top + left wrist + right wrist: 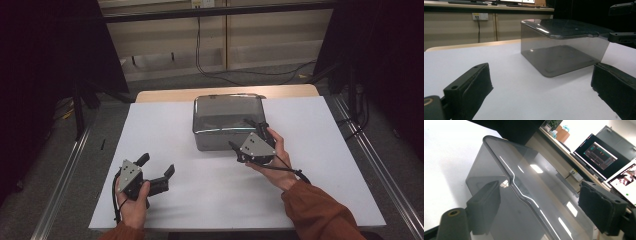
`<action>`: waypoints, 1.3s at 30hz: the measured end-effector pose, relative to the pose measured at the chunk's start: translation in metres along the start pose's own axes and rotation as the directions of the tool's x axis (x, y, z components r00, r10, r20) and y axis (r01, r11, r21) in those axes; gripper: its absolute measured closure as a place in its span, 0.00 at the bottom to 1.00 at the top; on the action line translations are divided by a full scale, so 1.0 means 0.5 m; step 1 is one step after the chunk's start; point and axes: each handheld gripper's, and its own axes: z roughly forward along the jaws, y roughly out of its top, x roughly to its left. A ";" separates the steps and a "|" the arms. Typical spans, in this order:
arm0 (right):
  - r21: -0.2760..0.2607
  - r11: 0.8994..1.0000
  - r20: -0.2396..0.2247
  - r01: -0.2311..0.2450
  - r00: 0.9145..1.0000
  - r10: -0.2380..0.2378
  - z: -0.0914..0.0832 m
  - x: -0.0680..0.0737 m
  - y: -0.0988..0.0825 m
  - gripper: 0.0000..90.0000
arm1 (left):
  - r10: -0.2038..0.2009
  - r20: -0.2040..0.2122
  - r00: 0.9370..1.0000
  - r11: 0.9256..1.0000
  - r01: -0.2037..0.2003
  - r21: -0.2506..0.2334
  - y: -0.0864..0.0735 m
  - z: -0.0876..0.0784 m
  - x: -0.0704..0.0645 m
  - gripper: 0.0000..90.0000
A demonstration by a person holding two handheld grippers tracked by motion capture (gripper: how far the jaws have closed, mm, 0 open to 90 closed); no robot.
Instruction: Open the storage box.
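- A white table fills the middle of the high view, with a strip of pale wood along its far edge and grey floor around it.
- A smoky, see-through plastic box with rounded corners sits on the white surface near the far middle; its lid is on, and the lid's rim stands out slightly beyond the walls.
- The right gripper, held in the person's right hand with a rust-coloured sleeve behind it, is at the box's near right corner. In the right gripper view its jaws are spread wide, one on each side of the lid's edge, not pressing it.
- The left gripper rests low over the table's near left part, well apart from the box, jaws spread wide with nothing between them.
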 end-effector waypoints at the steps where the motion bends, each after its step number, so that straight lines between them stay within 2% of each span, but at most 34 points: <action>1: 0.007 0.999 0.011 0.040 0.999 -0.041 -0.001 0.002 0.001 0.24 | -0.001 0.005 1.000 1.000 0.001 -0.002 0.000 0.001 -0.001 0.03; 5: 0.032 0.990 0.021 0.137 0.990 -0.138 0.002 0.011 0.001 0.28 | 0.010 0.003 1.000 1.000 -0.010 0.004 -0.001 0.004 -0.002 0.03; 9: 0.063 0.971 0.033 0.232 0.972 -0.235 0.008 0.023 0.001 0.34 | 0.008 -0.006 1.000 1.000 -0.008 0.004 -0.002 0.004 0.001 0.03; 12: 0.088 0.939 0.047 0.333 0.940 -0.338 0.011 0.033 0.003 0.38 | 0.007 -0.005 1.000 1.000 -0.007 0.005 -0.002 0.003 0.002 0.03; 13: 0.093 0.929 0.052 0.357 0.931 -0.363 0.012 0.036 0.004 0.39 | 0.009 -0.004 1.000 1.000 -0.009 0.006 -0.003 0.003 0.002 0.03; 14: 0.097 0.924 0.055 0.370 0.925 -0.376 0.013 0.038 0.004 0.40 | 0.008 -0.004 1.000 1.000 -0.008 0.006 -0.003 0.003 0.001 0.03; 17: 0.111 0.893 0.054 0.436 0.895 -0.443 0.016 0.048 0.005 0.47 | 0.017 -0.004 1.000 1.000 -0.017 0.010 -0.003 0.004 0.001 0.03; 19: 0.120 0.881 0.046 0.458 0.884 -0.466 0.021 0.053 0.004 0.47 | 0.019 -0.004 1.000 1.000 -0.019 0.010 -0.002 0.003 0.001 0.03; 21: 0.131 0.863 0.042 0.488 0.867 -0.496 0.026 0.057 0.002 0.51 | 0.028 -0.011 1.000 0.999 -0.028 0.016 -0.003 0.005 0.000 0.03; 23: 0.135 0.857 0.044 0.497 0.861 -0.506 0.030 0.060 0.002 0.56 | 0.029 -0.008 1.000 0.999 -0.029 0.029 -0.004 0.006 -0.001 0.03; 24: 0.138 0.848 0.042 0.511 0.853 -0.520 0.031 0.061 0.002 0.59 | 0.033 -0.006 0.999 0.999 -0.033 0.031 -0.004 0.007 -0.001 0.03; 25: 0.145 0.844 0.041 0.516 0.849 -0.526 0.031 0.063 0.003 0.61 | 0.034 -0.007 0.999 0.999 -0.034 0.034 -0.003 0.008 -0.001 0.03; 28: 0.148 0.812 0.037 0.565 0.817 -0.575 0.032 0.069 0.004 0.67 | 0.034 -0.002 0.999 0.999 -0.034 0.040 -0.003 0.009 -0.001 0.03; 29: 0.152 0.807 0.036 0.571 0.812 -0.582 0.032 0.071 0.004 0.68 | 0.032 0.007 0.999 0.999 -0.032 0.041 -0.003 0.010 -0.001 0.04; 33: 0.171 0.773 0.049 0.611 0.778 -0.626 0.032 0.079 0.002 0.74 | 0.035 0.016 0.999 0.998 -0.036 0.043 -0.002 0.009 -0.001 0.04; 35: 0.173 0.772 0.049 0.612 0.777 -0.627 0.034 0.080 0.001 0.76 | 0.035 0.016 0.999 0.998 -0.036 0.044 -0.001 0.009 0.000 0.04; 36: 0.170 0.766 0.048 0.619 0.772 -0.634 0.036 0.079 0.001 0.78 | 0.028 0.012 1.000 0.999 -0.029 0.043 -0.001 0.009 0.000 0.04; 39: 0.175 0.762 0.043 0.623 0.769 -0.638 0.037 0.082 -0.002 0.80 | 0.010 -0.003 1.000 1.000 -0.010 0.027 -0.001 0.010 0.002 0.04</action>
